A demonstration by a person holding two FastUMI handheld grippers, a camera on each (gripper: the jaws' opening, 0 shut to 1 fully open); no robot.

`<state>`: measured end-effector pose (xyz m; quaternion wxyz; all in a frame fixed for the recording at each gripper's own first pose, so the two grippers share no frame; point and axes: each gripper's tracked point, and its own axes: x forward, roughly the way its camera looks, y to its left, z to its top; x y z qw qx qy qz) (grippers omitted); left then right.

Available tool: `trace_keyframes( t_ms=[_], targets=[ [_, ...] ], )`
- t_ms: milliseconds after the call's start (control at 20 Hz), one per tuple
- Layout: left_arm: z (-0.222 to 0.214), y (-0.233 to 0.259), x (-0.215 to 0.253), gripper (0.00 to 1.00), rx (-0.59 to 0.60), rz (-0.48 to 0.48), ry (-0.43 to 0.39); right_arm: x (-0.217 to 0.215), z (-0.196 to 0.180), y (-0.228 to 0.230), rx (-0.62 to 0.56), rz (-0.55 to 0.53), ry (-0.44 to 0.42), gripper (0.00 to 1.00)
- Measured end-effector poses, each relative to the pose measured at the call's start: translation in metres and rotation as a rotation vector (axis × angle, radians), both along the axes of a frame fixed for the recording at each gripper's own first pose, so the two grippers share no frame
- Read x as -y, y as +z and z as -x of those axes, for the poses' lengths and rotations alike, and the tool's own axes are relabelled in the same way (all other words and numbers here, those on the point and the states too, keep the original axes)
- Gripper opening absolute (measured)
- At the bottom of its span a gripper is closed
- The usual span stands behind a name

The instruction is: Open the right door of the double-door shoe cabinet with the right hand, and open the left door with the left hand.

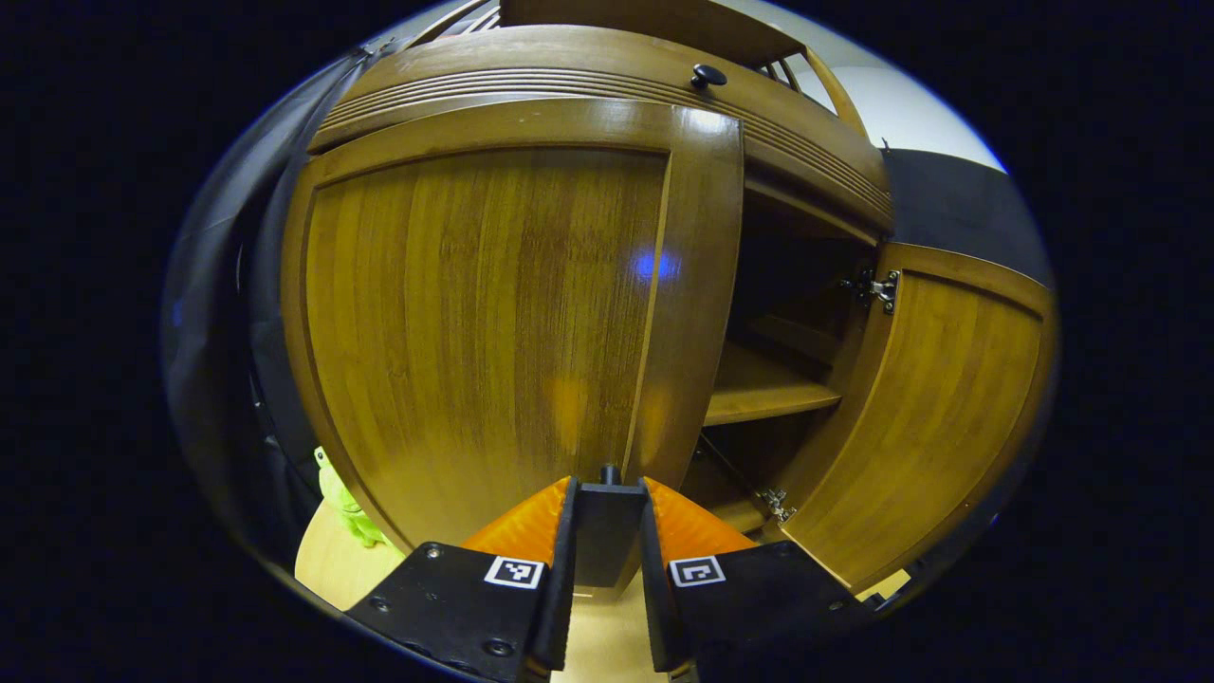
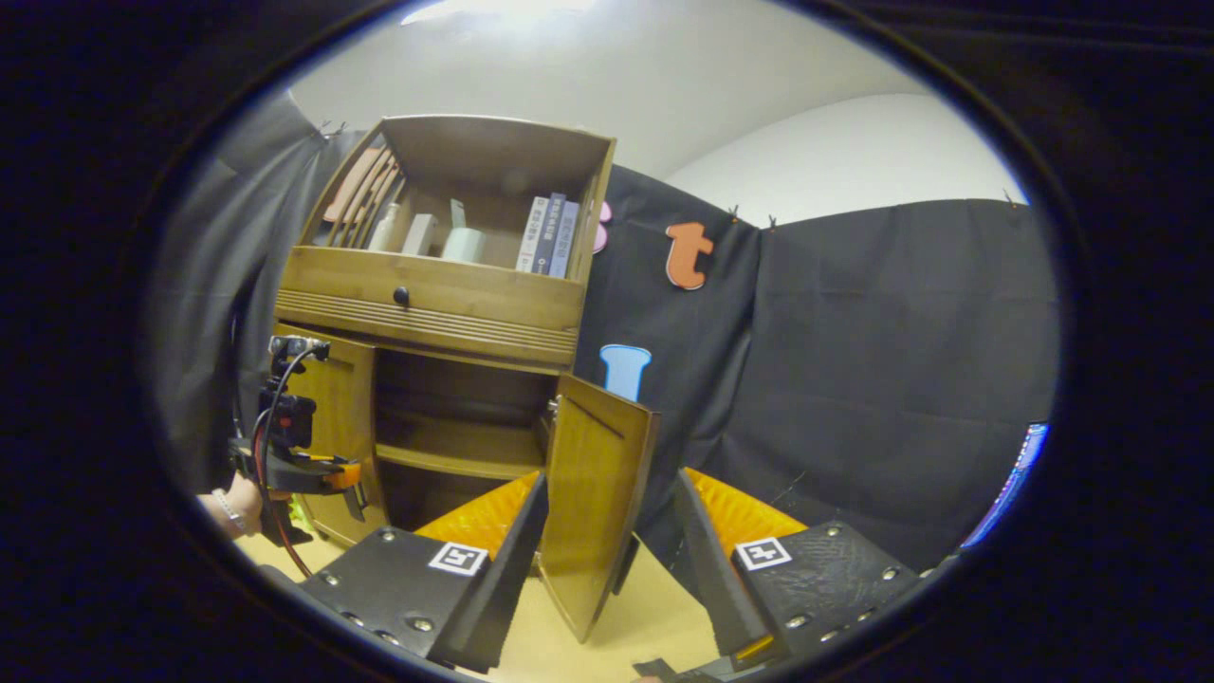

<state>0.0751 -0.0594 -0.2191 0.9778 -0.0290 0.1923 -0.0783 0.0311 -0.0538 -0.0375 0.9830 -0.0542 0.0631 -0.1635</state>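
- My left gripper [image 1: 607,531] pinches the handle [image 1: 608,520] of the left door [image 1: 484,313], straight ahead and shut, ready, I judge, to pull it.
- My right gripper [image 2: 607,531] hangs spread, jaws apart; right door [image 2: 593,493] stands swung open just ahead.
- Cabinet [image 2: 427,304]: lower shelf [image 2: 455,453] looks bare; books [image 2: 548,235] in the top box.
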Motion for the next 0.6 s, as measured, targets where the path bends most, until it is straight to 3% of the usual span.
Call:
trace_keyframes(
  t_ms=[600],
  targets=[
    [0.066,0.012,-0.03,0.34,0.008,0.053,-0.015,-0.06,-0.065,-0.023,-0.029,-0.066,0.225,0.77]
  ],
)
